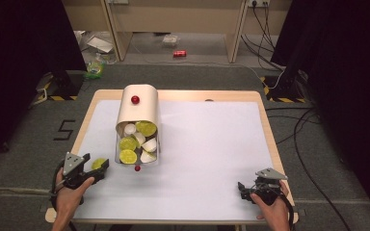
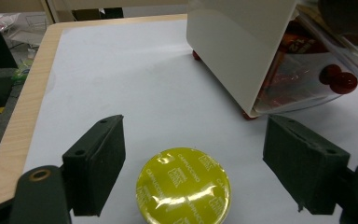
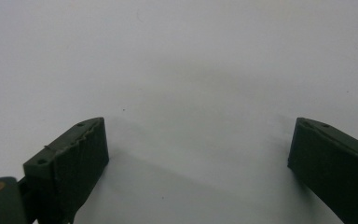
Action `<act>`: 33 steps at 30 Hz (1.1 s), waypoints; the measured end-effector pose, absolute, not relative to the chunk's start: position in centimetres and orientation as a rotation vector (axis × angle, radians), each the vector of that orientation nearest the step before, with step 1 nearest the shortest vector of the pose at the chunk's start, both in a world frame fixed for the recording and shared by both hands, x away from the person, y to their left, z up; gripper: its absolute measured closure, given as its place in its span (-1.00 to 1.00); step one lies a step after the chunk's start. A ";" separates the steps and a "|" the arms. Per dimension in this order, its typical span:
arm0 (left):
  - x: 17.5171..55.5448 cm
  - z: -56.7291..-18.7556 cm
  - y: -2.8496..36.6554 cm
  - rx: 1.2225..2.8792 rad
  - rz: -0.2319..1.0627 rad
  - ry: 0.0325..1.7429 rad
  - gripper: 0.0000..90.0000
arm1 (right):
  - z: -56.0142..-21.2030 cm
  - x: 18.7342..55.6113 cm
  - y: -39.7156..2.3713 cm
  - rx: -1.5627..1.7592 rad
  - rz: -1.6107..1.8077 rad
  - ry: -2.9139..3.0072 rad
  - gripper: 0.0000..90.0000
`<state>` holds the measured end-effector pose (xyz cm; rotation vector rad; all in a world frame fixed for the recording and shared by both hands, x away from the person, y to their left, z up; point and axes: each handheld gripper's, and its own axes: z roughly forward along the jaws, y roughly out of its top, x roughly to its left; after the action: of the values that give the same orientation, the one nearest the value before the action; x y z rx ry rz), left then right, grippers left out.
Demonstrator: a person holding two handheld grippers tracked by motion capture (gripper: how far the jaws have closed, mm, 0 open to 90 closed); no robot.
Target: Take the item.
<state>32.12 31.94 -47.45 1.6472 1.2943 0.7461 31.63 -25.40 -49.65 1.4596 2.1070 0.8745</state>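
- Capsule (image 2: 183,186), round and yellow-green with a shiny foil lid printed in small lettering, lies on the white sheet between the fingers of the left gripper (image 2: 193,170); its near edge is cut off by the bottom of the left gripper view.
- Those fingers stand wide, clear of the capsule on both sides, with no pad pressing it; each is a dark, blocky pad with a ribbed face.
- In the high view the capsule (image 1: 98,163) shows as a small green patch at the left gripper (image 1: 92,169), near the front left of the table (image 1: 265,125), just left of the dispenser (image 1: 138,111).
- Dispenser: a cream, curved-top body tilted forward, with a clear front bin (image 1: 137,147) holding more green-lidded and white capsules; a red knob (image 1: 135,99) sits on top, another at its foot.
- From the left gripper view its top and right side are cut off, and glare on the clear plastic blurs what lies inside.
- Right gripper (image 1: 246,188) rests at the front right of the table, well apart from the capsule; its fingers are spread wide over bare white sheet, holding nothing.
- Table edge is pale wood around the matte white sheet.
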 end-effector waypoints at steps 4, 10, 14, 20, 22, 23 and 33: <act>32.0 -47.2 31.7 1.646 0.747 1.289 -0.59 | -49.7 31.6 -25.4 1.460 0.875 2.107 -0.88; 31.5 -46.5 31.4 1.647 0.747 1.265 -0.61 | -49.7 31.6 -25.4 1.460 0.874 2.107 -0.88; 31.2 -45.9 31.3 1.647 0.748 1.249 -0.61 | -49.7 31.6 -25.4 1.460 0.874 2.107 -0.88; 30.7 -45.4 31.1 1.645 0.754 1.235 -0.61 | -49.7 31.6 -25.4 1.459 0.874 2.107 -0.88; 30.5 -45.2 31.1 1.644 0.754 1.231 -0.61 | -49.7 31.6 -25.4 1.459 0.874 2.107 -0.88; 30.4 -45.1 31.1 1.646 0.754 1.227 -0.61 | -49.7 31.6 -25.4 1.460 0.874 2.107 -0.88; 29.7 -44.8 31.0 1.645 0.757 1.212 -0.61 | -49.7 31.6 -25.4 1.459 0.873 2.107 -0.88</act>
<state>29.70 31.02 -44.82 1.6454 1.2123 0.7571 31.64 -25.38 -49.66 1.4590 2.1071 0.8731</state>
